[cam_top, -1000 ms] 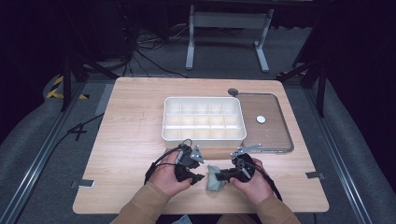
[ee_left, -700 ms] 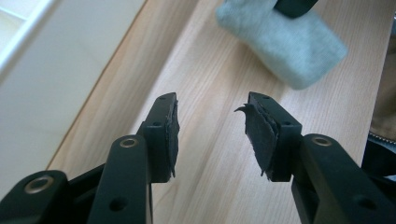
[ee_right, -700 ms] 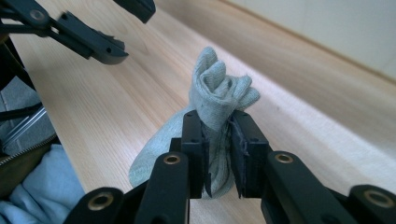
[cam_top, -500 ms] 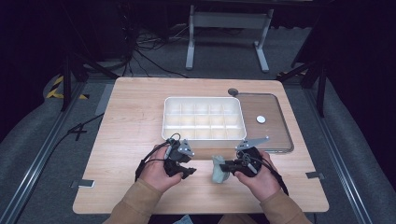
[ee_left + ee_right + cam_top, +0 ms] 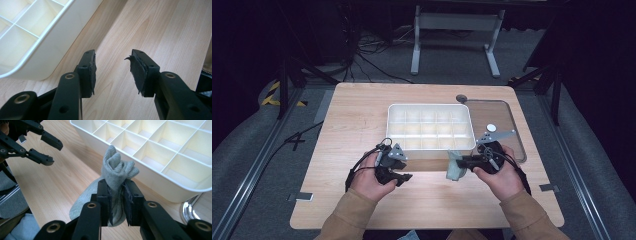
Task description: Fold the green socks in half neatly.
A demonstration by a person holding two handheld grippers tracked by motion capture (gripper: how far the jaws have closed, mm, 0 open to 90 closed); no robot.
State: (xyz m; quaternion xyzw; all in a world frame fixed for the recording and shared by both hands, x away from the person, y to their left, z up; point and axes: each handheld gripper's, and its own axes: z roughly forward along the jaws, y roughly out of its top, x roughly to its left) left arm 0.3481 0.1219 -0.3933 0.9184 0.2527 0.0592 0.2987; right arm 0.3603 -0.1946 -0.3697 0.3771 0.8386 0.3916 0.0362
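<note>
A rolled grey sock (image 5: 455, 169) hangs above the wooden table, just in front of the white divided tray (image 5: 430, 148). My right gripper (image 5: 458, 164) is shut on it; in the right gripper view its pads (image 5: 130, 202) pinch the sock (image 5: 117, 167) at mid-height, and the bunched top pokes out above them. My left gripper (image 5: 407, 170) stands open to the left, apart from the sock. In the left gripper view its jaws (image 5: 112, 65) have just been closing a little over bare wood with nothing between them, beside the tray's corner (image 5: 50, 50).
The tray's (image 5: 160, 182) several compartments hold nothing. A clear lid (image 5: 507, 117) with a white knob (image 5: 491, 128) lies right of the tray. My left gripper (image 5: 50, 151) shows at the top left of the right gripper view. Bare wood extends left of the tray.
The two grippers were together at the sock; now they are apart. The right one has risen toward the tray with the sock, and the left has drawn away to the left.
</note>
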